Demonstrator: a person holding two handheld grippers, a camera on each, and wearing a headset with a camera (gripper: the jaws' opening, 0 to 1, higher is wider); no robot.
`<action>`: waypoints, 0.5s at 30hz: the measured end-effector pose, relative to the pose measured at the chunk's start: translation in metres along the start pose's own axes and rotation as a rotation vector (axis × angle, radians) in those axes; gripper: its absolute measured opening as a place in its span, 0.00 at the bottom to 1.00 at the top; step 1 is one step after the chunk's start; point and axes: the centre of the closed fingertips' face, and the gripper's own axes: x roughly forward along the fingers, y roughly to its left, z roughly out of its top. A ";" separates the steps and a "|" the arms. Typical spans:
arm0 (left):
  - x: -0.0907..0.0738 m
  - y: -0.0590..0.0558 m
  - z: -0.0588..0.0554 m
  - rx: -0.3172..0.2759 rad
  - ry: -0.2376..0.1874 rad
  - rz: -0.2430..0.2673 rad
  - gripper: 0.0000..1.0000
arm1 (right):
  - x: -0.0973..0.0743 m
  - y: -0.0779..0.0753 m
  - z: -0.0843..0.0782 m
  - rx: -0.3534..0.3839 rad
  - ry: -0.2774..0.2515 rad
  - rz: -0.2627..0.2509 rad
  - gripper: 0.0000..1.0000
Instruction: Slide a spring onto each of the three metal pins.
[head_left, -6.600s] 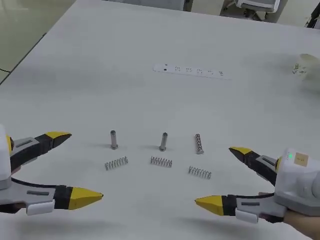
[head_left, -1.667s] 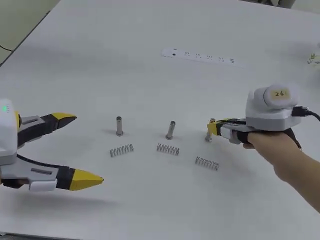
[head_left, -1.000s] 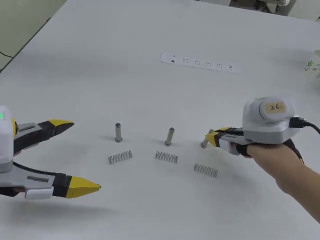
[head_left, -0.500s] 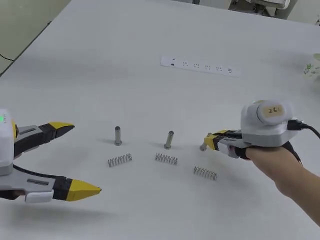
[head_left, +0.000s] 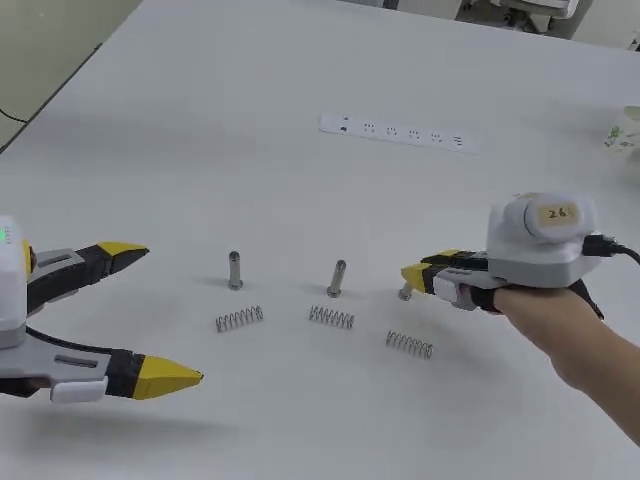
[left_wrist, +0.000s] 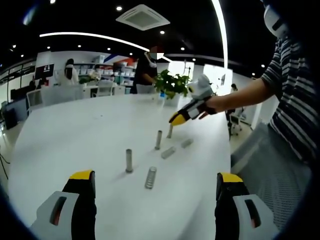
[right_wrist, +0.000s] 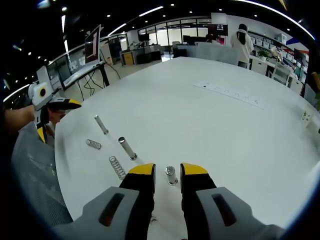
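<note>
Right hand-held gripper (head_left: 408, 278) now pinches the rightmost pin (right_wrist: 171, 176); left hand-held gripper (head_left: 172, 313) stays spread

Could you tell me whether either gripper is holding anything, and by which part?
The right gripper pinches the right-hand pin near its top; the left gripper is open and empty.

- Pins: three, namely the left pin (head_left: 234, 270), the middle pin (head_left: 338, 278) and the right pin (head_left: 405, 292), which is partly hidden behind a tool's tips.
- Springs: three, namely the left spring (head_left: 238, 319), the middle spring (head_left: 330, 318) and the right spring (head_left: 409, 345). That makes one spring per pin.
- Tools: two, the left tool (head_left: 172, 313) and the right tool (head_left: 408, 278).
- Power strip (head_left: 398, 133): one.
- Counter (head_left: 300, 60): one.
- Plant (left_wrist: 172, 84): one.
</note>
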 end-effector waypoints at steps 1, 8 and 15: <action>0.000 0.000 0.000 0.002 0.001 0.000 0.98 | -0.001 0.001 0.001 -0.001 -0.004 0.003 0.18; -0.001 -0.001 -0.001 0.004 0.002 -0.001 0.98 | -0.006 0.001 0.007 0.003 -0.042 0.006 0.19; -0.003 -0.003 0.001 0.008 -0.003 -0.003 0.98 | -0.021 0.005 0.011 -0.005 -0.090 0.029 0.20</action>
